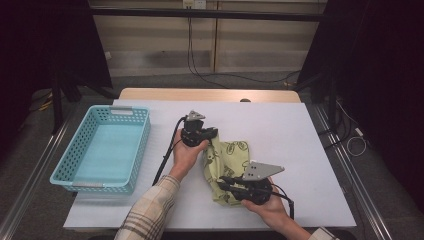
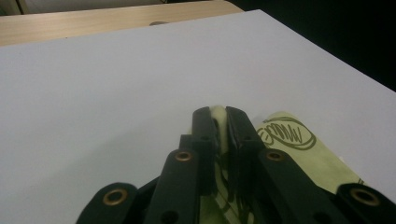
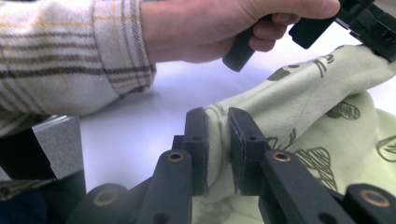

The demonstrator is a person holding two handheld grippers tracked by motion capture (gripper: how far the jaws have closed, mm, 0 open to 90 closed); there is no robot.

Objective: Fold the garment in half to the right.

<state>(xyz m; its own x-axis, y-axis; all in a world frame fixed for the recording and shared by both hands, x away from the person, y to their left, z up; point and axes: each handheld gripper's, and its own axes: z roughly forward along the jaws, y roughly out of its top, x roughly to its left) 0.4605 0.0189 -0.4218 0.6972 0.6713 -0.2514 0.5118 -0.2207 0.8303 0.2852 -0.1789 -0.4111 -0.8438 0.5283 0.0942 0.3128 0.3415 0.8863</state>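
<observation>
Cloth: a pale green cloth [image 1: 227, 165] with dark scribble prints lies bunched on the white table top [image 1: 280, 125], a little right of the middle and toward the person's side.
Left gripper: the left gripper [image 1: 209, 136] pinches the far upper corner of the cloth; in the left gripper view its jaws stand almost together with a thin fold of green cloth [image 2: 222, 122] between the pads.
Right gripper: the right gripper [image 1: 223, 183] grips the near lower edge of the cloth; in the right gripper view the two jaws clamp a thicker fold [image 3: 218, 140], so a small gap remains between them.
Cloth between grippers: a ridge of fabric runs from one grip up to the other, lifted off the surface, with the rest slumped on the table to the right.
Basket: a light blue perforated basket [image 1: 136, 150] sits on the left part of the table, well apart from the cloth, with nothing visible inside.
Open room: bare white surface lies beyond the left gripper to the far edge, and to the right of the cloth up to the right edge.
Near edge: the right hand [image 1: 272, 210] sits close to the table's near edge.
Far edge: a strip of bare wood [image 1: 210, 94] shows beyond the white sheet.
</observation>
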